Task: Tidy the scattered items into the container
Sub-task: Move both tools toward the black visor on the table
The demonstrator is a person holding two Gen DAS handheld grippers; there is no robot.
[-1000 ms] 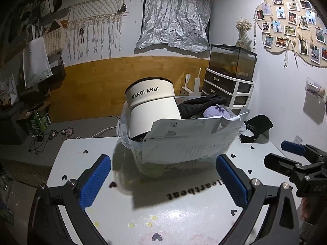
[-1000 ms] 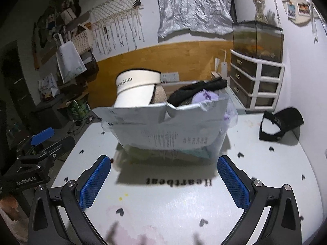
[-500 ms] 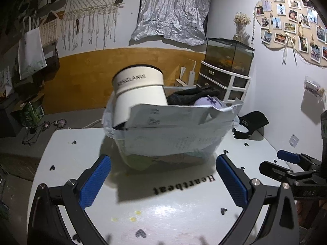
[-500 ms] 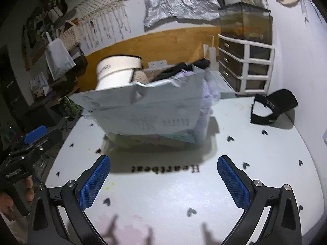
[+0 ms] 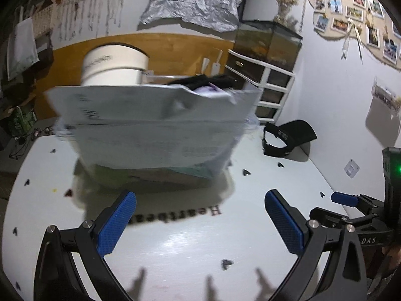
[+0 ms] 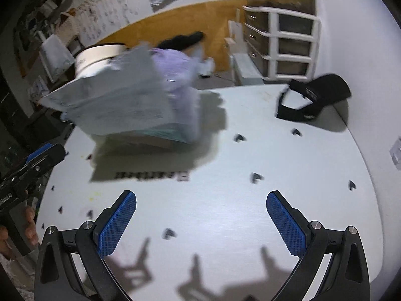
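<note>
A clear container (image 5: 155, 140) (image 6: 130, 110) stands on the white table, stuffed with a grey mailer bag, a cream visor (image 5: 112, 66) (image 6: 96, 59), black cloth and a lilac item (image 6: 173, 67). A black visor cap (image 5: 288, 136) (image 6: 313, 97) lies on the table to the container's right, near the wall. My left gripper (image 5: 200, 222) is open and holds nothing, in front of the container. My right gripper (image 6: 201, 222) is open and holds nothing, with the cap ahead and to its right. Each gripper shows at the edge of the other's view.
The white table (image 5: 190, 245) carries small black heart prints and the word Heartbeat. A white drawer unit (image 5: 265, 87) (image 6: 280, 42) with a fish tank (image 5: 268, 40) on top stands behind the table by the right wall. A hand (image 6: 15, 228) holds the left gripper.
Both views have swung to the right and drawn nearer the table. The black cap sits closer to the middle of the right wrist view. Both grippers stay open.
</note>
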